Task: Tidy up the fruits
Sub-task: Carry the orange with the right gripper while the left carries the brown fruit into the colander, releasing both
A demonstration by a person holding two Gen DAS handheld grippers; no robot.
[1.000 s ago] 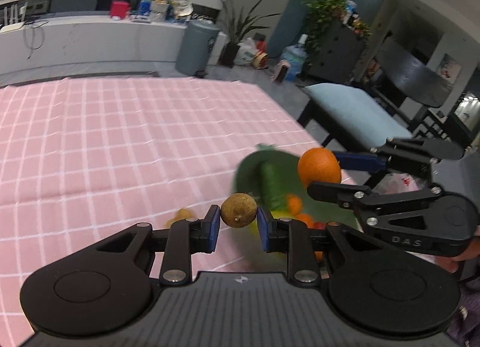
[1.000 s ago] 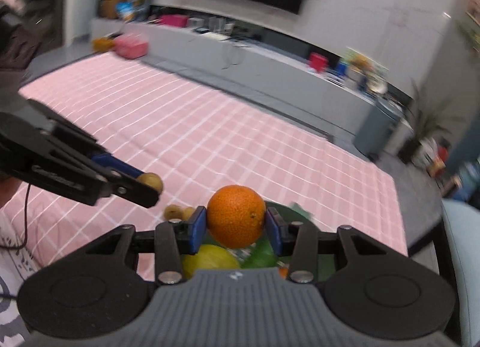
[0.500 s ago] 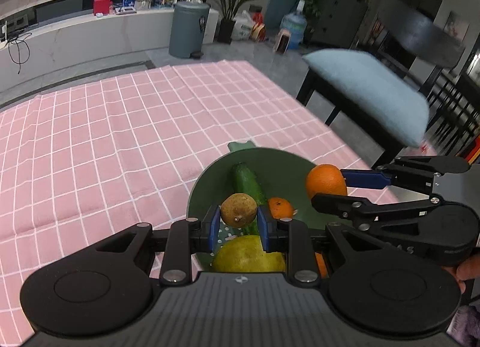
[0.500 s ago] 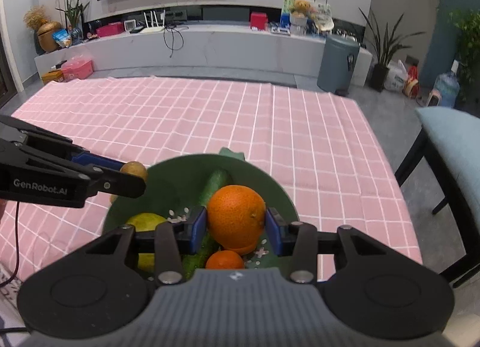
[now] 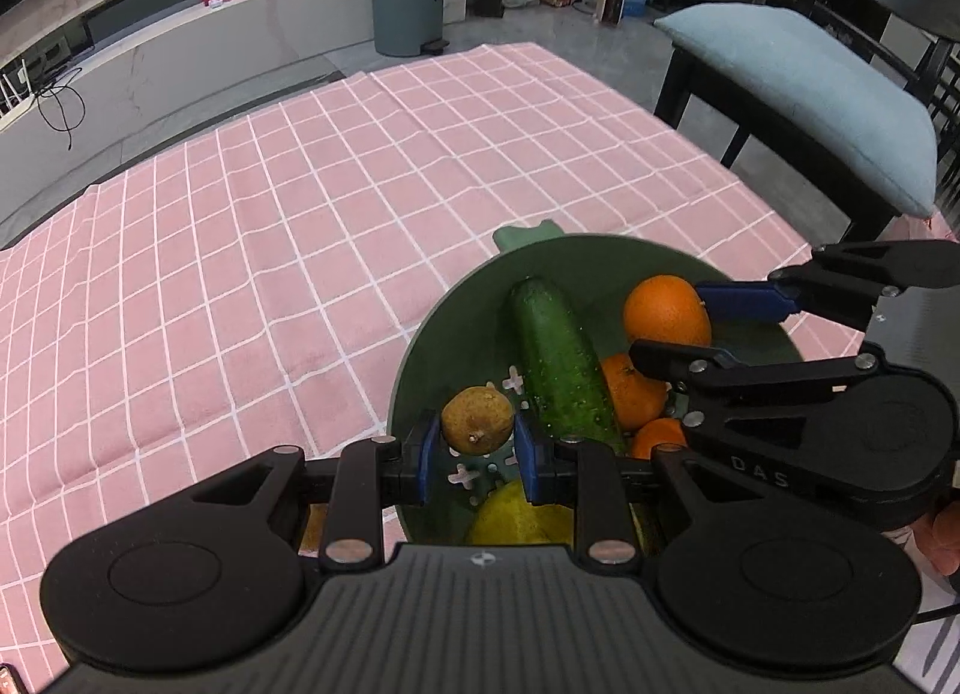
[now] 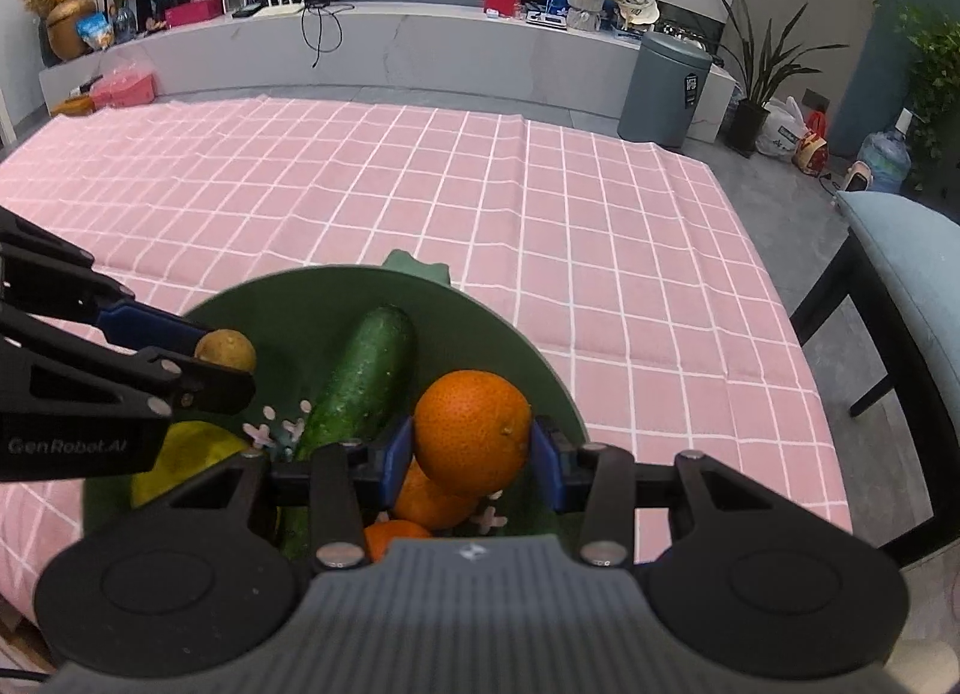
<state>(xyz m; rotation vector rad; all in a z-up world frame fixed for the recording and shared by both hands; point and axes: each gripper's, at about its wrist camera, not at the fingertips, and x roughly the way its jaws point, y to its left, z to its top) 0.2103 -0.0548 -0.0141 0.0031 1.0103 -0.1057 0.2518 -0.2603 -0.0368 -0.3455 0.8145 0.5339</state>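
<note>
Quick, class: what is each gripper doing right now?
Left gripper: shut on the small brown fruit.
Right gripper: shut on the large orange.

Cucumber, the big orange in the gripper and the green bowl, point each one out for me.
cucumber (image 6: pixel 360 382), right wrist view, middle of its bumpy skin.
big orange (image 6: pixel 471 430), right wrist view, centre of the peel between the gripper pads.
green bowl (image 5: pixel 606 268), left wrist view, bare inner wall near the far rim.

Three oranges (image 6: pixel 472 431), one cucumber (image 6: pixel 360 379), one bowl (image 6: pixel 288 310).
</note>
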